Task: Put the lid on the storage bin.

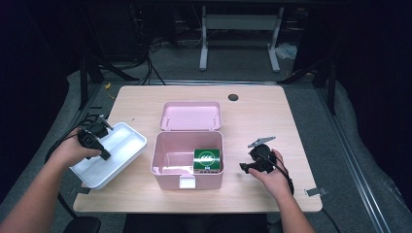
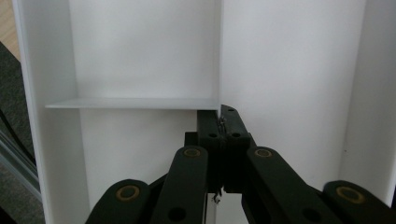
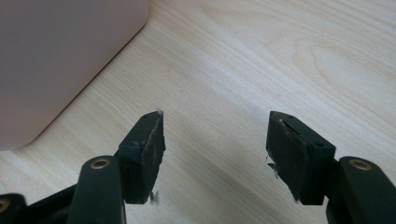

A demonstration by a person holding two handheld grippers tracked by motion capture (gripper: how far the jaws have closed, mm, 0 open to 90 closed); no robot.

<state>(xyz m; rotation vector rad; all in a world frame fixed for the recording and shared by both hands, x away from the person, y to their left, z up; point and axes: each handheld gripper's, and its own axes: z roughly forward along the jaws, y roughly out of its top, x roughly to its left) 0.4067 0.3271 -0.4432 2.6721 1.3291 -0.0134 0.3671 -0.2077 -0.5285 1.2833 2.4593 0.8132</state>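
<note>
A white divided tray lies askew at the table's left edge and looks tilted, with its near end over the edge. My left gripper is shut on the tray's thin inner divider. In the left gripper view the jaws pinch that wall where a cross partition meets it, and the tray's compartments are bare. An open pink box stands mid-table with a green packet in its right part. My right gripper rests on the table to the right of the box, open with nothing between its jaws.
The box's pink lid lies flat just behind it. A dark round hole marks the table's far edge. In the right gripper view a corner of the pink box lies close on the left, with bare wood ahead.
</note>
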